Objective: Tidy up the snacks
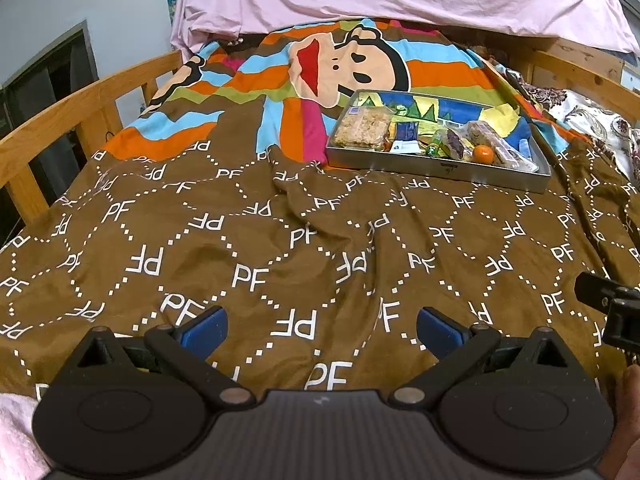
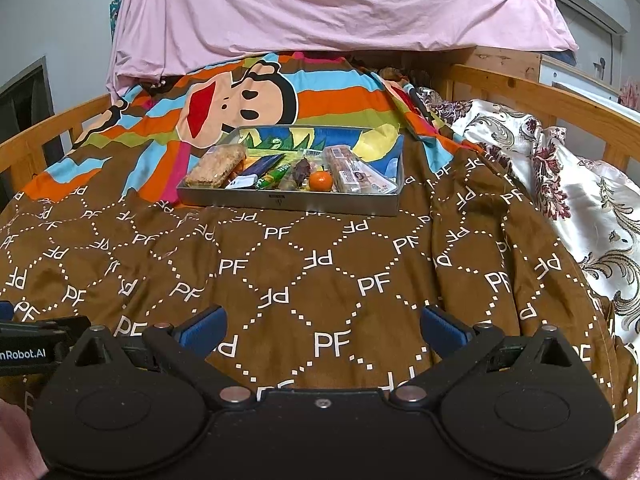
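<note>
A shallow metal tin [image 1: 436, 169] [image 2: 288, 202] lies on the bed, well ahead of both grippers. Inside it are a clear pack of crumbly biscuits [image 1: 362, 127] [image 2: 216, 168], a small orange fruit [image 1: 483, 154] [image 2: 321, 180], a long wrapped cake pack [image 2: 352, 174] [image 1: 500, 142], a green stick packet [image 2: 274, 176] and other wrapped snacks. My left gripper [image 1: 322, 330] hovers open over the brown quilt, nothing between its blue pads. My right gripper [image 2: 323, 328] is open too and holds nothing. Part of the right gripper's body [image 1: 612, 308] shows at the left wrist view's right edge.
The brown "PF" quilt [image 2: 320, 272] with a cartoon monkey print covers the bed. Wooden rails [image 1: 60, 120] [image 2: 560, 100] line both sides. A pink sheet [image 2: 320, 8] hangs behind. A floral cloth [image 2: 580, 192] lies at the right. A hand [image 1: 628, 420] shows at bottom right.
</note>
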The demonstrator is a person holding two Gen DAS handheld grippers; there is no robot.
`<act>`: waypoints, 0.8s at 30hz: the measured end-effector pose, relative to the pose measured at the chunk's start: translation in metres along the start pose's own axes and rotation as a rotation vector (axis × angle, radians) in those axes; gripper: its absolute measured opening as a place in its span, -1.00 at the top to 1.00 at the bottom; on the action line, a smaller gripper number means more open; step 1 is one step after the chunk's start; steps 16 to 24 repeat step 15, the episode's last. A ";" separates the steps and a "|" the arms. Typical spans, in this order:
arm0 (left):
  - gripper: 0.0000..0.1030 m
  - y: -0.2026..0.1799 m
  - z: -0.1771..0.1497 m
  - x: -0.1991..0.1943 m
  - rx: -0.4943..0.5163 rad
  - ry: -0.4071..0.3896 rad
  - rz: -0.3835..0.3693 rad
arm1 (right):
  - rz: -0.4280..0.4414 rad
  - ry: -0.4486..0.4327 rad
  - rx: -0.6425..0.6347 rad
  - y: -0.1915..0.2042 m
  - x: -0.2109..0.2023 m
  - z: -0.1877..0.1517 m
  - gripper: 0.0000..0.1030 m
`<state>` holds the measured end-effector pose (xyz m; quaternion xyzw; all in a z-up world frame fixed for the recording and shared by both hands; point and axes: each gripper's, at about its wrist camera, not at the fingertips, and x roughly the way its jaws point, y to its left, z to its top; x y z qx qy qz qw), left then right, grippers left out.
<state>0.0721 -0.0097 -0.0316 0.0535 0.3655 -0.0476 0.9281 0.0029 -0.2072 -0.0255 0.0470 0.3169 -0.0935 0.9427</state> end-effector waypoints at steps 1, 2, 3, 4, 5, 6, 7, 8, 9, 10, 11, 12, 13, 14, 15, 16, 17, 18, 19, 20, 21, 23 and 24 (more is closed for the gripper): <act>-0.99 0.000 0.000 0.000 -0.001 0.000 -0.001 | 0.000 0.000 0.000 0.000 0.000 0.000 -0.99; -0.99 0.000 0.000 0.000 -0.001 -0.001 -0.002 | 0.000 0.000 0.000 0.000 0.000 0.000 -0.99; -0.99 0.000 0.000 0.000 0.000 -0.002 -0.002 | 0.000 0.000 0.000 0.000 0.000 0.000 -0.99; -0.99 0.000 0.000 0.000 0.002 -0.003 0.001 | 0.000 0.000 0.000 0.000 0.000 0.000 -0.99; -0.99 -0.001 0.000 0.000 0.004 -0.003 0.003 | 0.000 0.000 0.000 0.000 0.000 0.000 -0.99; -0.99 -0.001 0.000 0.000 0.006 -0.002 0.005 | 0.000 0.000 0.000 0.000 0.000 0.000 -0.99; -0.99 -0.001 0.000 0.000 0.007 -0.002 0.007 | 0.000 0.000 0.000 0.000 0.000 0.000 -0.99; -0.99 -0.001 0.000 0.000 0.007 -0.002 0.007 | 0.000 0.001 0.000 0.000 0.000 0.000 -0.99; -0.99 -0.001 0.000 0.000 0.008 -0.002 0.007 | 0.000 0.001 0.000 0.000 0.000 0.000 -0.99; -0.99 -0.001 0.000 0.000 0.007 -0.002 0.007 | 0.000 0.001 0.000 0.000 0.000 0.000 -0.99; -0.99 -0.001 0.000 0.000 0.008 -0.002 0.007 | 0.000 0.001 0.000 0.000 0.000 0.000 -0.99; -0.99 -0.001 0.000 0.000 0.008 -0.003 0.007 | 0.000 0.001 0.000 0.000 0.000 0.000 -0.99; -0.99 -0.001 0.000 0.000 0.008 -0.003 0.007 | 0.000 0.001 0.000 0.000 0.000 0.000 -0.99; -0.99 -0.001 0.000 0.000 0.009 -0.003 0.008 | 0.000 0.001 0.000 0.000 0.000 0.000 -0.99; -0.99 -0.001 0.001 0.000 0.009 -0.002 0.009 | 0.000 0.001 0.000 0.000 0.000 0.000 -0.99; -0.99 -0.001 0.001 0.000 0.009 -0.002 0.009 | 0.000 0.001 0.000 0.000 0.000 0.000 -0.99; -0.99 -0.001 0.001 0.000 0.009 -0.002 0.009 | 0.000 0.001 0.000 0.000 0.000 0.000 -0.99; -0.99 -0.001 0.001 0.000 0.009 -0.002 0.009 | 0.000 0.001 0.000 0.000 0.000 0.000 -0.99; -0.99 -0.001 0.001 0.000 0.009 -0.002 0.009 | 0.000 0.001 0.000 0.000 0.000 0.000 -0.99; -0.99 -0.001 0.001 0.000 0.009 -0.002 0.009 | 0.000 0.001 0.000 0.000 0.000 0.000 -0.99; -0.99 -0.001 0.001 0.000 0.009 -0.002 0.009 | 0.000 0.001 0.000 0.000 0.000 0.000 -0.99; -0.99 -0.001 0.001 0.000 0.009 -0.002 0.009 | 0.000 0.001 0.000 0.000 0.000 0.000 -0.99; -0.99 -0.001 0.001 0.000 0.009 -0.002 0.009 | 0.000 0.001 0.000 0.000 0.000 0.000 -0.99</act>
